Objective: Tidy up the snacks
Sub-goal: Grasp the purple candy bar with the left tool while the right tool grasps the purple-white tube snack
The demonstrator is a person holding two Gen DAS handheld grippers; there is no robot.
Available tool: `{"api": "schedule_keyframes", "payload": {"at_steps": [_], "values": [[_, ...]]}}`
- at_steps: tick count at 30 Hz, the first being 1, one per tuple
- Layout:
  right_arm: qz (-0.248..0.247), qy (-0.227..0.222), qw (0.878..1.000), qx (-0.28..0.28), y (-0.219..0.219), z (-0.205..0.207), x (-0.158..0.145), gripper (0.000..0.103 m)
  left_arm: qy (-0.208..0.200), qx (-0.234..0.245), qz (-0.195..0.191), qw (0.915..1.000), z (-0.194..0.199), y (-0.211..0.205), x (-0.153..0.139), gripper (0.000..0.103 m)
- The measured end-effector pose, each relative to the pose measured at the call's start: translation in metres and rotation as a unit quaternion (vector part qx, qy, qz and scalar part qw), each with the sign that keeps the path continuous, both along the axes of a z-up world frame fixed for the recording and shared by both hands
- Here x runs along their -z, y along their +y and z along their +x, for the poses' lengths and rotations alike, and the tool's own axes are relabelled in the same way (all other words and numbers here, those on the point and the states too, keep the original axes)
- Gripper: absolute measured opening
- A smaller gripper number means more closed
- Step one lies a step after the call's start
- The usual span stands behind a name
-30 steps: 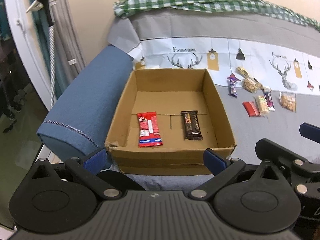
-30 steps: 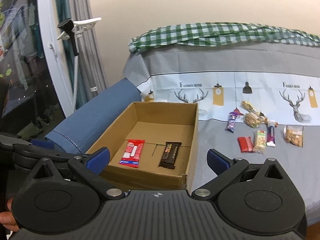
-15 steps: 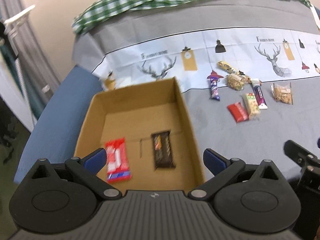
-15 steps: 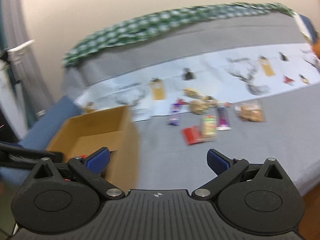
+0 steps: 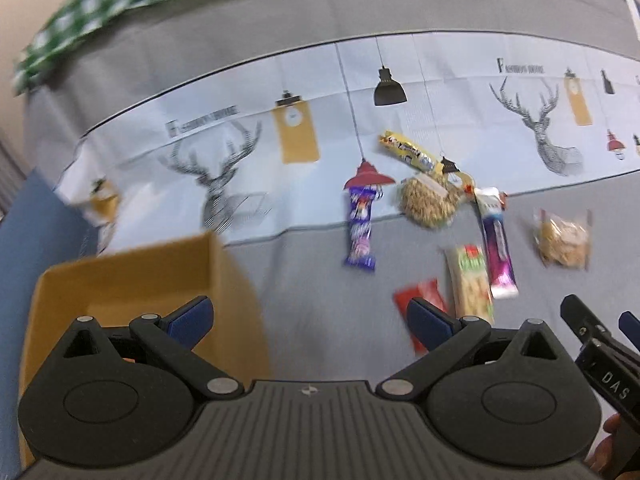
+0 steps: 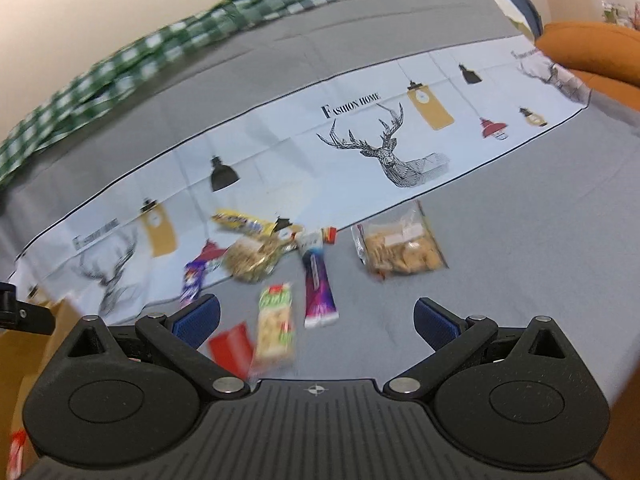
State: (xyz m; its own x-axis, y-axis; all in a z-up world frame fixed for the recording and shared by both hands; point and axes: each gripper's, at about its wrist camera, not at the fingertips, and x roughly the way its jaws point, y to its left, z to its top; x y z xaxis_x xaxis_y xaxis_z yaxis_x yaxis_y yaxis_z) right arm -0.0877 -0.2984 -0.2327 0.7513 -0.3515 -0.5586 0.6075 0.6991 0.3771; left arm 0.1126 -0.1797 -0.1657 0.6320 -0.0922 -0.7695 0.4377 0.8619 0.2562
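Several wrapped snacks lie on the grey sofa seat: a red packet (image 6: 231,346), a green-and-yellow bar (image 6: 276,322), a magenta bar (image 6: 318,290), a purple bar (image 5: 360,228), a clear bag of crackers (image 6: 400,254), a round nut cake (image 5: 430,202) and a yellow bar (image 5: 408,152). The cardboard box (image 5: 236,280) is at the left. My left gripper (image 5: 310,316) is open and empty above the seat between box and snacks. My right gripper (image 6: 316,320) is open and empty, just short of the magenta bar.
A white cloth with deer prints (image 6: 384,152) covers the sofa back, with a green checked blanket (image 6: 120,68) on top. An orange cushion (image 6: 592,52) lies at the far right. The blue armrest (image 5: 24,216) is left of the box.
Both grippers have swung right, away from the box and toward the loose snacks, and come closer to the seat. Both stay open and empty.
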Motion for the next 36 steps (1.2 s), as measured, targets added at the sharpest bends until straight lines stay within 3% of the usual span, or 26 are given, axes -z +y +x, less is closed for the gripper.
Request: {"api": "schedule_keyframes", "payload": {"at_steps": [8,14,17,18,19,21,36], "values": [[0.019,0.023,0.999,-0.021,-0.063,0.11,0.08,0.102,0.024,0.031,0.022,0.999,0.104,-0.061,0.077,0.103],[-0.017,0.066,0.997,-0.037,-0.08,0.162,0.119,0.102,0.053,0.045,0.021,0.9973,0.157,-0.088,0.137,0.103],[-0.064,0.08,0.994,-0.046,-0.079,0.175,0.128,0.102,0.076,0.042,0.03,0.9958,0.172,-0.095,0.161,0.103],[-0.083,0.092,0.991,-0.048,-0.076,0.178,0.133,0.102,0.083,0.041,0.015,0.9956,0.176,-0.091,0.166,0.103],[-0.104,0.114,0.987,-0.05,-0.074,0.182,0.14,0.102,0.088,0.031,-0.006,0.9956,0.179,-0.085,0.166,0.103],[-0.116,0.115,0.985,-0.048,-0.072,0.183,0.144,0.102,0.112,0.017,-0.027,0.9932,0.186,-0.077,0.167,0.103],[-0.106,0.119,0.985,-0.069,-0.067,0.181,0.143,0.102,0.104,0.02,-0.033,0.9938,0.188,-0.068,0.169,0.103]]}}
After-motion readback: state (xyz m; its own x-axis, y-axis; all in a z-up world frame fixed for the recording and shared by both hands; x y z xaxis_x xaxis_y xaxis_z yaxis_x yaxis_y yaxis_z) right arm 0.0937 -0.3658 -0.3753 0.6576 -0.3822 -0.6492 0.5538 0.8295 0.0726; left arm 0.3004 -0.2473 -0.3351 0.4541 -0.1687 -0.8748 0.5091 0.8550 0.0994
